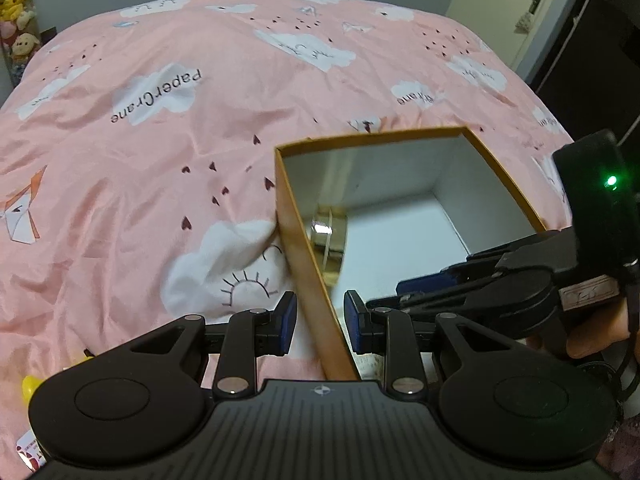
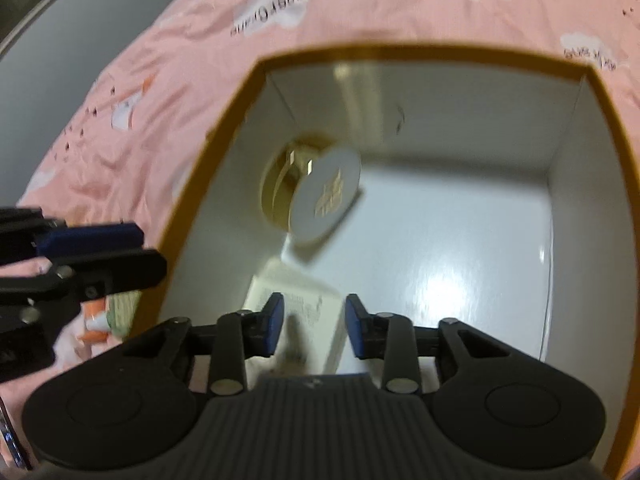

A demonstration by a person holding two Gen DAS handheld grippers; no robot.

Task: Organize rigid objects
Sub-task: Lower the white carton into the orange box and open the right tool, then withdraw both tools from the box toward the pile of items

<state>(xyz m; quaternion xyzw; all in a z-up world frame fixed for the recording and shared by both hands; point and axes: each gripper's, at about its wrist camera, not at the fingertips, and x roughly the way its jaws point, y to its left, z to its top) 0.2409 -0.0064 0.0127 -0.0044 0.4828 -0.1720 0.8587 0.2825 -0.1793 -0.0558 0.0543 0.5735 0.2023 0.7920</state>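
Grippers both stand open: our left gripper [image 1: 320, 322] straddles the wall of the orange box [image 1: 304, 240] on the bed [image 1: 140, 160]; our right gripper [image 2: 314, 326] hovers inside, empty, above a white carton [image 2: 304, 308], gold tin [image 2: 316, 196] at twelve o'clock.

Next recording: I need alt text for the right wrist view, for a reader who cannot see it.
The right tongs hang open over an open orange-rimmed box with a white inside, on a pink cloud-print bedspread. In the box lie a round gold-and-white container near the far left corner and a small white carton just below the tongs. The left tongs show at the box's left wall.
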